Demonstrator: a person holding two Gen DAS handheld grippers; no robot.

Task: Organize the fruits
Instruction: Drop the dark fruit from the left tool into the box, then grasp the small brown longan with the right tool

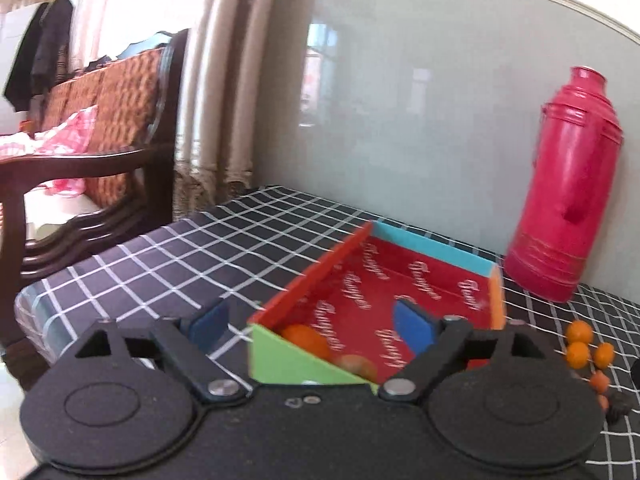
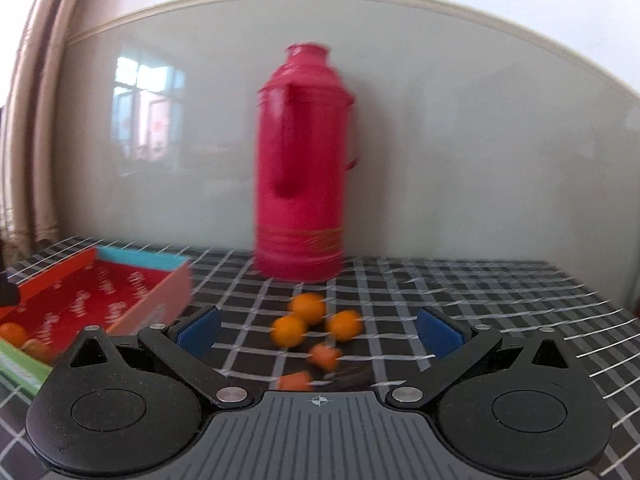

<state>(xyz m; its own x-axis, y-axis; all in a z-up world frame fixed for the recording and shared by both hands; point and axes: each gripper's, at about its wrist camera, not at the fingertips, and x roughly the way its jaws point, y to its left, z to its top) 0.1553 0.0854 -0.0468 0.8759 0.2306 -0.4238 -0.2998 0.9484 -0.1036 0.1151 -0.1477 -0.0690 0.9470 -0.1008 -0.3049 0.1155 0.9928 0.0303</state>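
Note:
A shallow red box (image 1: pixel 400 280) with coloured rims sits on the checked tablecloth. Two small orange fruits (image 1: pixel 306 338) lie in its near corner; the box shows at the left of the right wrist view (image 2: pixel 132 280). My left gripper (image 1: pixel 312 326) is open and empty, its jaws straddling the box's near left corner. Several small orange fruits (image 2: pixel 308 308) lie loose on the cloth in front of my right gripper (image 2: pixel 318 330), which is open and empty just above them. The loose fruits show at the right edge of the left wrist view (image 1: pixel 580 332).
A tall pink thermos (image 2: pixel 304 160) stands against the grey wall behind the loose fruits, also in the left wrist view (image 1: pixel 568 188). A wooden sofa (image 1: pixel 80 140) stands beyond the table's left edge. A small dark object (image 1: pixel 620 404) lies by the fruits.

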